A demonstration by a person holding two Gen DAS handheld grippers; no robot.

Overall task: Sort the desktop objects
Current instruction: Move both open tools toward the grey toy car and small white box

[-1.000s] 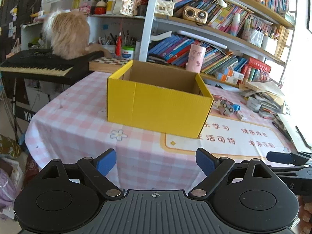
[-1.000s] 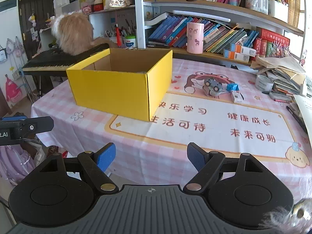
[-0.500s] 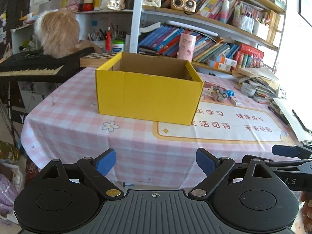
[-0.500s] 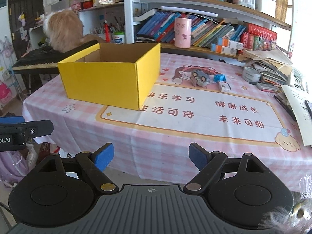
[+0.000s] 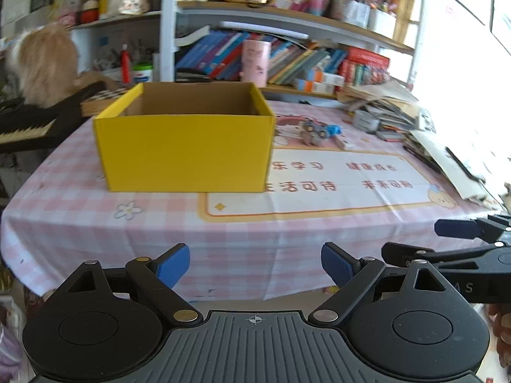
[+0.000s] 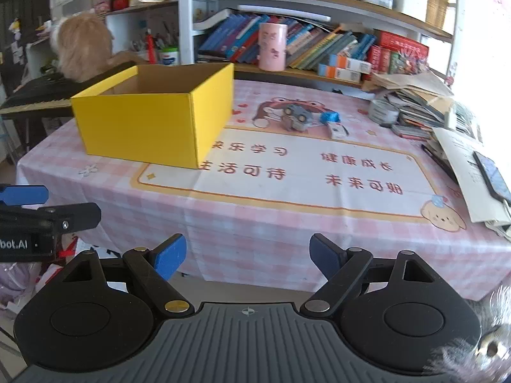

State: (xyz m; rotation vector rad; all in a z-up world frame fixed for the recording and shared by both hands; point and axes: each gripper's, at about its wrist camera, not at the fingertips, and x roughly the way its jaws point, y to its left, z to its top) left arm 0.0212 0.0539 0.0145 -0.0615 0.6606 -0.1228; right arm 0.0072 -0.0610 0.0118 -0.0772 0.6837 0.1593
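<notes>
Left gripper (image 5: 255, 263) and right gripper (image 6: 247, 253): jaws wide, empty, short of the table (image 6: 255, 233). Yellow box (image 6: 153, 121) at table's left; its floor is hidden. Small toys (image 6: 298, 118) beside it, hard to identify.

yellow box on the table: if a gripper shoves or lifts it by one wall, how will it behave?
The yellow box looks like thin corrugated card with its top open, so probably light: a shove would likely slide it over the checked tablecloth, maybe bunching the cloth. Lifted by one wall, that wall may flex and the box tilt.
</notes>
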